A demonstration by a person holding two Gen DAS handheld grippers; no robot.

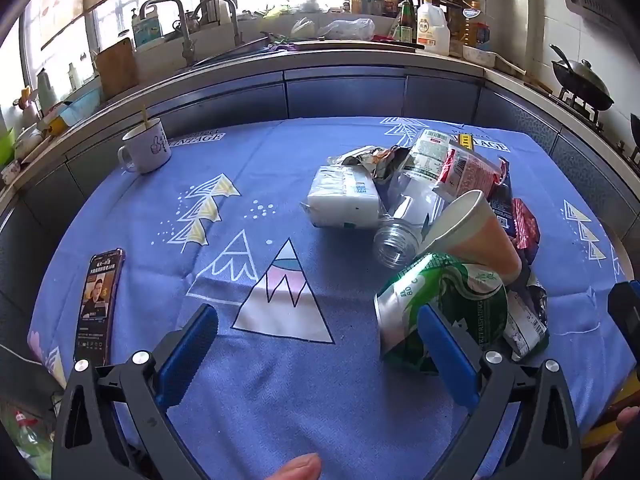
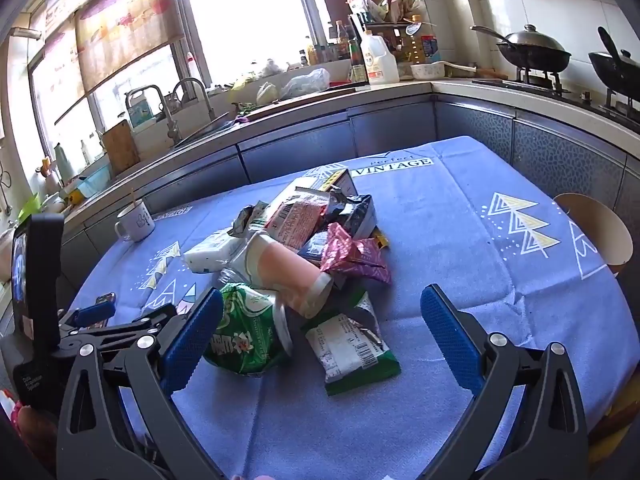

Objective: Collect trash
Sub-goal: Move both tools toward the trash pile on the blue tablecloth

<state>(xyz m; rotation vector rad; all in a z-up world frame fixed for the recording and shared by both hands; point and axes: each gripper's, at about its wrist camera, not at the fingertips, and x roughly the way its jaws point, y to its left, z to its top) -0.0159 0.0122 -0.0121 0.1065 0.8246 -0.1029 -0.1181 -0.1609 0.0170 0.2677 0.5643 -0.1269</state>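
Note:
A heap of trash lies on the blue tablecloth (image 1: 280, 380): a crushed green can (image 1: 444, 300) (image 2: 244, 336), a tipped paper cup (image 1: 476, 228) (image 2: 284, 276), a clear plastic bottle (image 1: 408, 224), a white tissue pack (image 1: 344, 196) (image 2: 212, 256), a pink wrapper (image 2: 352, 256) and a green-edged wrapper (image 2: 352, 348). My left gripper (image 1: 318, 324) is open and empty, its right finger (image 1: 444, 356) just in front of the can. My right gripper (image 2: 322, 316) is open and empty, hovering before the can and the green-edged wrapper.
A white mug (image 1: 146, 148) and a phone (image 1: 98, 304) lie on the left of the table. A wooden chair back (image 2: 596, 232) stands at the right edge. Kitchen counter with sink (image 1: 224, 52) and woks (image 2: 532, 52) runs behind.

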